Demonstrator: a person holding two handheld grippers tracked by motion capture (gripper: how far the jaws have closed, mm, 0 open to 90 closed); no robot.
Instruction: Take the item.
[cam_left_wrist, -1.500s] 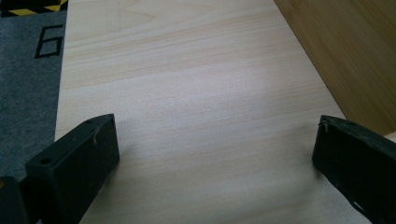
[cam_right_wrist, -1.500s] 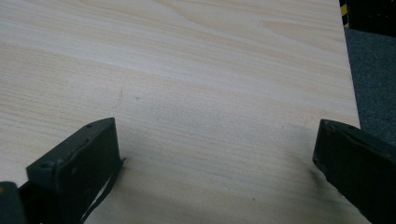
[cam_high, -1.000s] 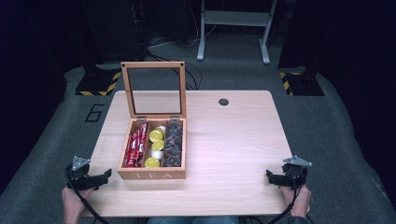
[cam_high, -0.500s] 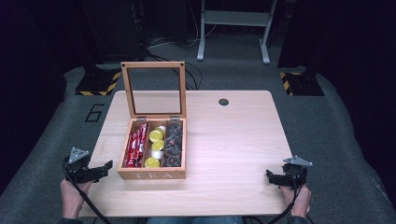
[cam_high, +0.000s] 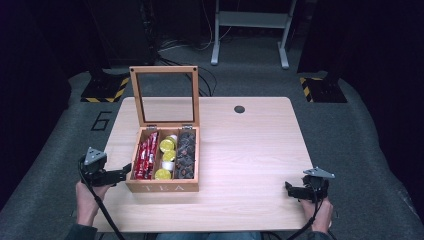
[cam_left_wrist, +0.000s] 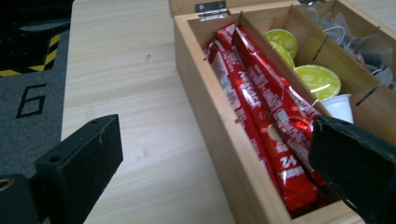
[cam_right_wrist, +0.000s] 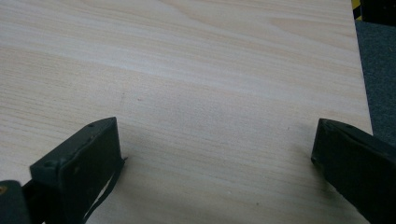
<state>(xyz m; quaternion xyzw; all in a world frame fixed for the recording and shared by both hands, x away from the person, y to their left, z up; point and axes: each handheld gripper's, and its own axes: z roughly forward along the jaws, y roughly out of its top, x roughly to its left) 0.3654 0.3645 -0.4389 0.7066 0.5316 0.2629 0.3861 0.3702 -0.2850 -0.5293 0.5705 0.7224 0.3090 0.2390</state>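
The left claw (cam_high: 124, 172) is wide, its jaws standing on both sides of the left wall of the wooden tea box (cam_high: 162, 186), near the front edge of the desk (cam_high: 250, 150). One jaw is over the red sachets (cam_left_wrist: 261, 116). I think it should go down slowly and take only one. The right claw (cam_high: 291, 189), also wide, waits at the front right corner.

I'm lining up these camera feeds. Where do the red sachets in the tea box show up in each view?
High view: the red sachets fill the left compartment of the tea box, left of centre.
Left gripper view: the red sachets run diagonally through the middle, in the nearest compartment.
Right gripper view: not in it; bare table.
Shared landmark: the yellow-lidded capsules in the next compartment.
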